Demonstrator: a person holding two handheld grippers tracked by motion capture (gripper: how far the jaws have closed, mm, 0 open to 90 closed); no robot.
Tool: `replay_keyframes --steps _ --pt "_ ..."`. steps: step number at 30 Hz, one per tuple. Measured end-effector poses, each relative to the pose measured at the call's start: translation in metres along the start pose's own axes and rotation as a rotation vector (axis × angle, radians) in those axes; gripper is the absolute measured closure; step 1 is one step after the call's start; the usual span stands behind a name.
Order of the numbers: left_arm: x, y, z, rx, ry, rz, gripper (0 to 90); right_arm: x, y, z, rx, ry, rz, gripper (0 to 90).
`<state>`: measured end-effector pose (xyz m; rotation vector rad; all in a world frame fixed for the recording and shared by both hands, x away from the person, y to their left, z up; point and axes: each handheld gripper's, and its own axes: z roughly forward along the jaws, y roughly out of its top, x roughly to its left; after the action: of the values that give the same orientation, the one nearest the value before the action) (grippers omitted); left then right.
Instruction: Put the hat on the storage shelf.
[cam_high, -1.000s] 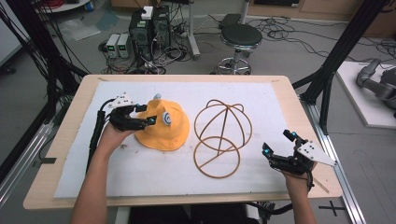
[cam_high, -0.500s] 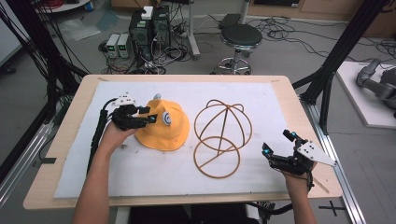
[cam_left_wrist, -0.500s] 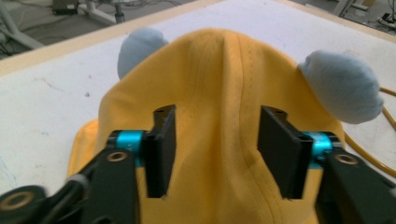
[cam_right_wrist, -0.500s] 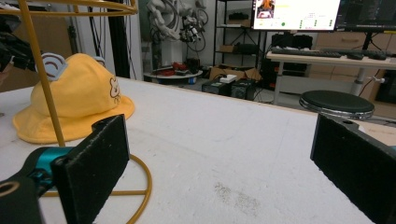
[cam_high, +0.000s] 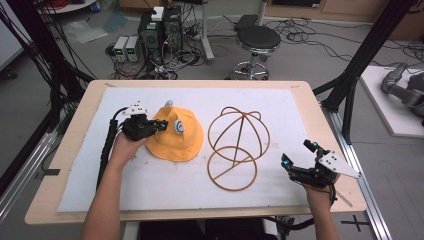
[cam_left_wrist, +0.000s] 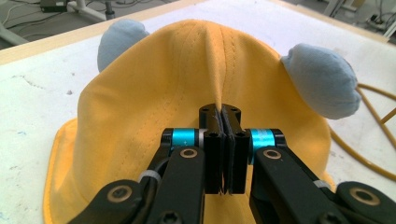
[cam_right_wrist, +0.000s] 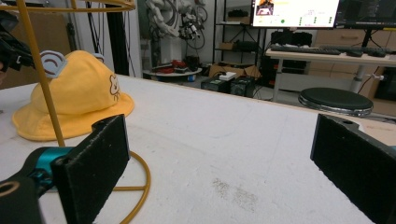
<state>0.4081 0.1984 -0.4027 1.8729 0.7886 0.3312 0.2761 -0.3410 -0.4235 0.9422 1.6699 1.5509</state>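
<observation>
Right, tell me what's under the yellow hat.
The yellow hat lies brim-down on the white mat. Its crown hides whatever is inside. The left hand-held gripper pinches a fold of its fabric.

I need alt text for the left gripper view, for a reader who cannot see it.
The left gripper pinches a fold of fabric at the crown of a yellow hat, its black jaws closed together. Two pale blue padded ears stick out from the hat, which lies on a white table cover.
</observation>
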Motion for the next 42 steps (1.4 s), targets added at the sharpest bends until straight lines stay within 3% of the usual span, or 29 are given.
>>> replay_keyframes --steps 4,11,20,33,42 --pt "-0.001 -0.001 -0.001 -0.031 -0.012 -0.018 87.8 0.000 0.000 0.000 0.000 0.000 -0.004 4.2" --pt "-0.004 0.003 -0.008 -0.082 -0.003 -0.009 87.8 0.000 -0.001 0.001 0.008 0.002 0.000 4.2" --pt "-0.002 0.010 -0.030 -0.194 0.043 -0.040 88.0 0.001 -0.001 0.002 0.017 0.004 -0.001 4.2" --pt "-0.006 0.013 -0.033 -0.194 0.073 -0.009 88.7 0.001 -0.001 0.002 0.015 0.004 -0.001 4.2" --pt "-0.013 0.027 -0.039 -0.258 0.066 0.004 88.7 0.001 -0.001 0.001 0.016 0.006 0.001 4.2"
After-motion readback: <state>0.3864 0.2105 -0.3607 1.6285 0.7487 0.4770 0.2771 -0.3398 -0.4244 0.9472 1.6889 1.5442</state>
